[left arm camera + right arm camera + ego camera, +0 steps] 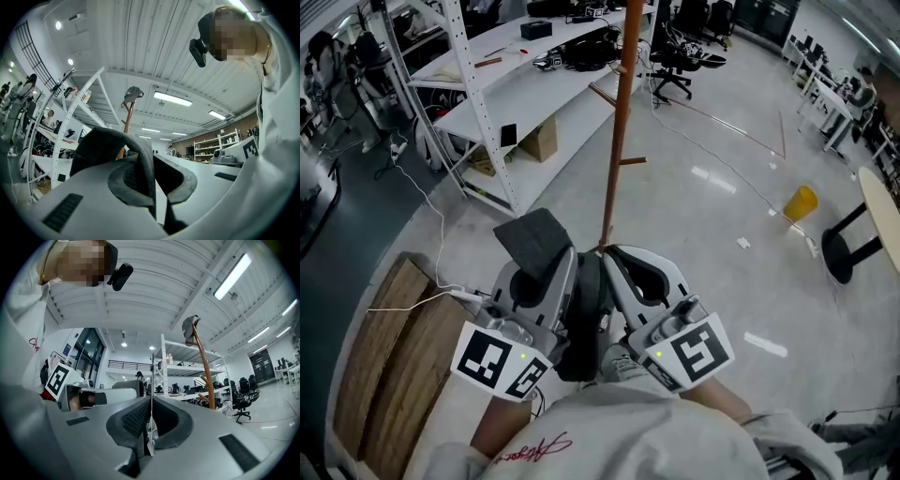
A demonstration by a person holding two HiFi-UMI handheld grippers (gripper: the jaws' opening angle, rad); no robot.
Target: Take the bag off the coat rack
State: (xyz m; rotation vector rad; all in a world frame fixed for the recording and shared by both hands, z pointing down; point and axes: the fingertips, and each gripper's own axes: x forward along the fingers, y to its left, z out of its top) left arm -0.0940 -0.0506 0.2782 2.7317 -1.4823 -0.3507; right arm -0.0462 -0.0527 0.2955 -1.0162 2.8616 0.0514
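In the head view both grippers are held close together in front of the person's chest. A dark bag hangs between and under them. Its grey strap loops over my left gripper. In the left gripper view the jaws of my left gripper are shut on that strap. My right gripper sits beside it; in its own view my right gripper has its pads together with only a thin slit between them. The brown coat rack pole stands just beyond, with a cap on top.
White shelving with boxes and gear runs along the back left. A wooden pallet lies at the left by a white cable. A yellow bin and a round table are at the right, and office chairs stand behind the rack.
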